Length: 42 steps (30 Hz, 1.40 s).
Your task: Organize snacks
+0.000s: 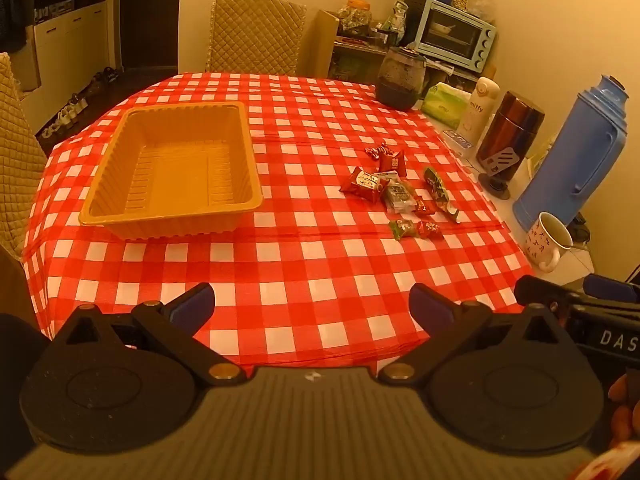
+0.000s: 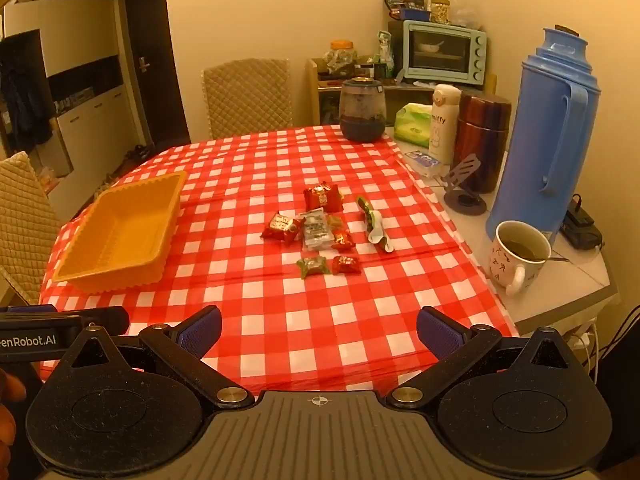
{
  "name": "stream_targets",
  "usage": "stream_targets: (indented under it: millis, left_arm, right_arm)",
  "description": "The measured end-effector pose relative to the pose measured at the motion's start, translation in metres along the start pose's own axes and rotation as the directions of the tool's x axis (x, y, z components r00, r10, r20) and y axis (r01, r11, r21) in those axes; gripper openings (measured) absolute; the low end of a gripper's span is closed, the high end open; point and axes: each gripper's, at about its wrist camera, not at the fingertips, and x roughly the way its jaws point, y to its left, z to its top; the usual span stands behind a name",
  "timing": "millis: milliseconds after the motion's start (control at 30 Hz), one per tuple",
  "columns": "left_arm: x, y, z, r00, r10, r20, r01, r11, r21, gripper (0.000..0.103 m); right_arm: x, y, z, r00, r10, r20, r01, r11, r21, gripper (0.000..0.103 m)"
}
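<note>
At about ten o'clock on the bench (image 1: 304, 264), which wears a red-and-white checked cloth, sits the yellow plastic tray (image 1: 120, 216), empty and shallow-walled; it looks thin and light, likely to skid if a wrapper is dropped in hard. The left hand-held gripper (image 1: 312, 308) hangs over the near edge with its jaws spread wide and nothing between them; the right hand-held gripper (image 2: 319, 332) is likewise wide and empty (each pokes into the corner of the other's view). Toward one o'clock of centre lies the cluster of snacks (image 2: 316, 228), well apart from the tray: a larger red packet (image 2: 323, 197) at the far side, a second red packet (image 2: 282, 226) to the left, a clear-wrapped one (image 2: 316, 232) in the middle, a green twisted wrapper (image 2: 374, 224) at the right, and two small sweets (image 2: 328, 266) nearest. These should be light, crinkly and a bit slippery; pinching across the body, not the loose twisted ends, seems safest; the middle pieces touch, so an outlying sweet is probably the easier first pick. At three o'clock, off the cloth, stand a mug (image 2: 516, 256) and a blue thermos (image 2: 548, 136).
</note>
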Motion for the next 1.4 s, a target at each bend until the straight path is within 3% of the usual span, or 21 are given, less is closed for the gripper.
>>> stream_targets:
  millis: [100, 1400]
  left_arm:
    - [-0.0008, 0.0079, 0.0008, 1.000, -0.015, 0.018, 0.015, 0.999, -0.032, 0.103]
    - [-0.0049, 0.0049, -0.0018, 0.999, -0.030, 0.041, 0.030, 1.000, -0.008, 0.102]
  right_arm:
    - [0.0000, 0.0002, 0.0000, 1.000, 0.000, -0.001, 0.000, 1.000, -0.002, 0.103]
    - [-0.0028, -0.0014, 0.0005, 1.000, -0.006, 0.002, 0.006, 1.000, -0.006, 0.103]
